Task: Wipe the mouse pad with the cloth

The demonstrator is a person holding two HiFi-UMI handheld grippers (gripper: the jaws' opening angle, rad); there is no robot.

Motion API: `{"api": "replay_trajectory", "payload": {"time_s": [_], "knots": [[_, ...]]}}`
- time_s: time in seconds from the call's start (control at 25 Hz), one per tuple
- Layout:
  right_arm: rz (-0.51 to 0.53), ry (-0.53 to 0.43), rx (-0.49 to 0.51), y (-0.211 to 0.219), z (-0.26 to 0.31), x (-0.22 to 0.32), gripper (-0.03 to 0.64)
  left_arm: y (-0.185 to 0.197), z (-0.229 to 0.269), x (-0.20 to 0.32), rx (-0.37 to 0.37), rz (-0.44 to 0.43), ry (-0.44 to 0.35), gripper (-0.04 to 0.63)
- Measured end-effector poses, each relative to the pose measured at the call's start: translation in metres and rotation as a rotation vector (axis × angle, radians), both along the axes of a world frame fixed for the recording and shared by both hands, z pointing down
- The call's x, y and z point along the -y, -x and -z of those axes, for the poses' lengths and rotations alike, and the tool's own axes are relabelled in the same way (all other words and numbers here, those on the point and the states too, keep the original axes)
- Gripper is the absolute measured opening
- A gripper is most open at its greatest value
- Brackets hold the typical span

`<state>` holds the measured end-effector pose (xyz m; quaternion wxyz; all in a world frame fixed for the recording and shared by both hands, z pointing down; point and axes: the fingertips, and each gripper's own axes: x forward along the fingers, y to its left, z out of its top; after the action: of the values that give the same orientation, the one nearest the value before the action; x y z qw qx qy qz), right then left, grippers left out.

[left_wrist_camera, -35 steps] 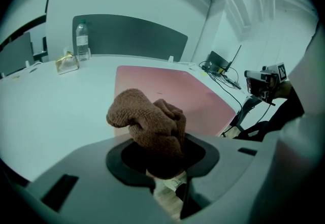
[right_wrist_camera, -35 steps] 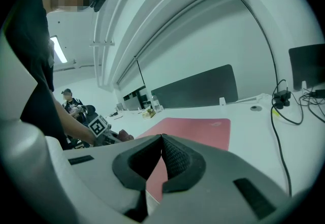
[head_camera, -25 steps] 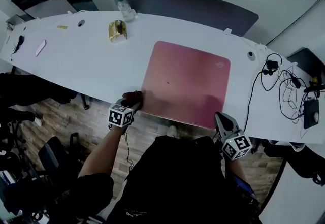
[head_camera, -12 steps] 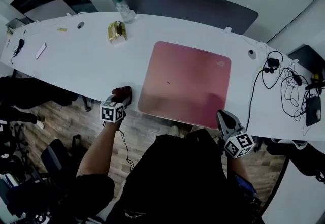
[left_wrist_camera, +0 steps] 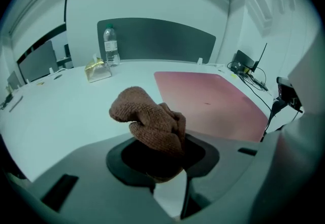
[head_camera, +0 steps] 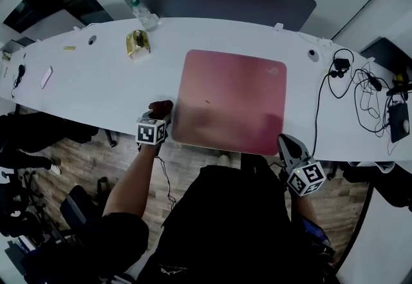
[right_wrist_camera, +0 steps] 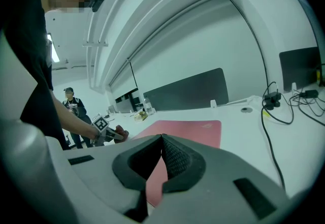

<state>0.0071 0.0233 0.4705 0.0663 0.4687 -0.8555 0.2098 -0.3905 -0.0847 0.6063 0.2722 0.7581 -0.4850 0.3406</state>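
The left gripper has its jaws clamped on the brown cloth, which bunches up out of them. A second ago the cloth sat at the near left corner of the pink mouse pad. It then slid off to the left, and now it is back just beside the pad's left edge, over the white tabletop. Whether it presses on the surface I cannot tell from here. That looks like a stroke ending and another lining up, so wiping is probably under way. The right gripper stays off the near right corner, jaws together on nothing (idle, it seems).
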Motion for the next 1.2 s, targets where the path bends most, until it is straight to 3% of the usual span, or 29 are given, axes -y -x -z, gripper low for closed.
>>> {"api": "replay_trajectory", "payload": {"time_s": [0.16,0.36,0.72,1.0,1.2], "knots": [[-0.023,0.001,0.005,-0.005,-0.002,-0.002,0.025,-0.024,-0.004,-0.003,-0.014,-0.039,0.023,0.137],[-0.037,0.004,0.013,-0.011,-0.005,-0.002,0.025,-0.037,-0.005,-0.003,-0.011,-0.024,0.032,0.135],[-0.038,-0.005,0.038,-0.014,-0.005,0.005,0.025,-0.062,-0.004,-0.009,0.079,-0.062,0.032,0.133],[-0.039,-0.003,0.042,-0.028,-0.008,0.003,0.025,-0.120,-0.010,-0.022,0.061,-0.133,0.052,0.133],[-0.037,0.000,0.048,-0.043,-0.008,0.000,0.025,-0.160,-0.010,-0.028,-0.022,-0.148,0.073,0.133]]}}
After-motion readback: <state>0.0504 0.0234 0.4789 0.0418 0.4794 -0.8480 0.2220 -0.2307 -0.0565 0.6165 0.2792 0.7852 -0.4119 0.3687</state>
